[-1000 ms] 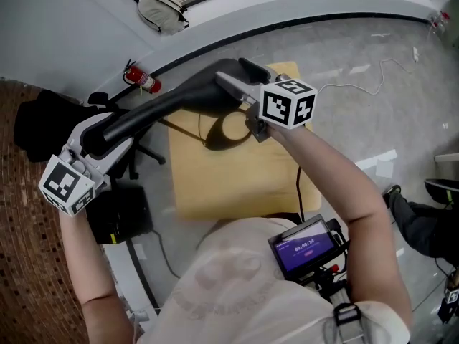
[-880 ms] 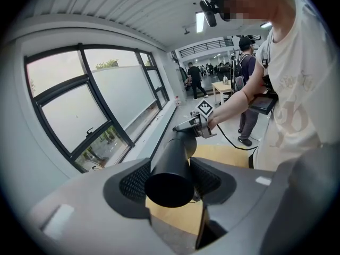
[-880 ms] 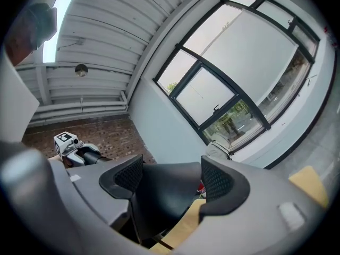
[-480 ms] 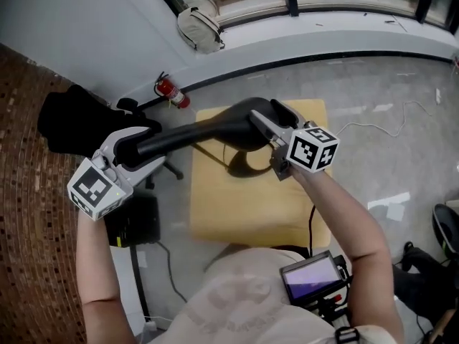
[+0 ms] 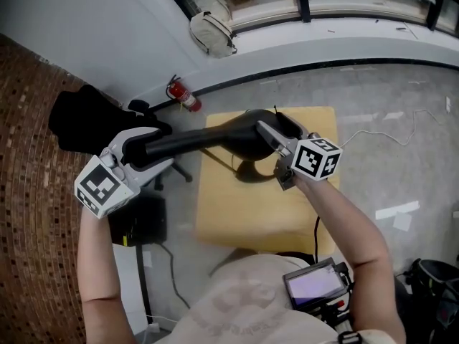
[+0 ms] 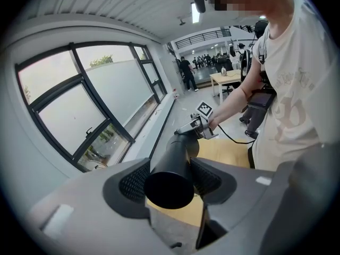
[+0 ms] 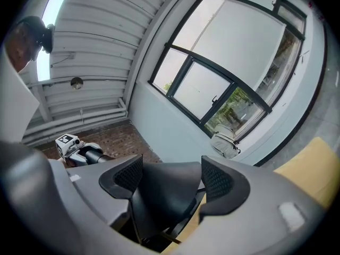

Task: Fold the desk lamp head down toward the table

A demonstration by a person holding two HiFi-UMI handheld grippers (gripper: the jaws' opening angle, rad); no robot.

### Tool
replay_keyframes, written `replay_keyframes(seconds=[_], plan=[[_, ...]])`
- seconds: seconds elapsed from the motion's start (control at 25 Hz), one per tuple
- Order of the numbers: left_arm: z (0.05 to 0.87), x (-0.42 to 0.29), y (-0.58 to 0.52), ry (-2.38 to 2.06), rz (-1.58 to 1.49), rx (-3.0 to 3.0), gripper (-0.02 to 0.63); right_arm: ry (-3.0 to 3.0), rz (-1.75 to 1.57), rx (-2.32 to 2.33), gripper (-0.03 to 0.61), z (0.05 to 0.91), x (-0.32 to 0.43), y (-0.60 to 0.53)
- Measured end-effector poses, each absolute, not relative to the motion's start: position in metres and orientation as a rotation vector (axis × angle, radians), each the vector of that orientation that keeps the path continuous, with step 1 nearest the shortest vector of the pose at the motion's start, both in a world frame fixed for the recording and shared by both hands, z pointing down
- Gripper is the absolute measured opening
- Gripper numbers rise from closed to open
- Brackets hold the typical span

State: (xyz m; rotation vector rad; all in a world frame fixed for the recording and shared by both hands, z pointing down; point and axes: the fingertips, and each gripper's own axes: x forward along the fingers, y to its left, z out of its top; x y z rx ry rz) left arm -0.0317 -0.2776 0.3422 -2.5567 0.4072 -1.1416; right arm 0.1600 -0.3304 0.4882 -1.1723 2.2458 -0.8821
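The black desk lamp [image 5: 208,139] stands over the yellow table [image 5: 237,217], its long head lying nearly level and its ring base [image 5: 255,170] on the tabletop. My left gripper [image 5: 150,151] is shut on the head's free end, a round black tube [image 6: 170,180] pressed between both pads. At the lamp's wider end, near the hinge, my right gripper [image 5: 277,132] is shut on the flared black shell [image 7: 162,193]. The left gripper [image 7: 79,152] also shows small in the right gripper view, and the right gripper [image 6: 197,126] shows far along the tube in the left gripper view.
A red fire extinguisher [image 5: 183,95] and a beige backpack [image 5: 213,31] sit by the curved window wall. A black chair [image 5: 82,120] and a black box [image 5: 140,221] stand left of the table. A white cable [image 5: 391,131] lies on the floor at right.
The right gripper has sunk a little with the lamp's wide end, bringing the head closer to level. The left gripper keeps its hold. The head camera's view has shifted.
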Motion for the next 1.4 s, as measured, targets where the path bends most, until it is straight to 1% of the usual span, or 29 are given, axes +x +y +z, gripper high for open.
replay_keyframes(seconds=[1.4], plan=[[0.337, -0.021, -0.284, 0.436, -1.315, -2.445, 0.252, 2.174, -1.076, -0.963, 0.357, 0.521, 0.132, -0.332]])
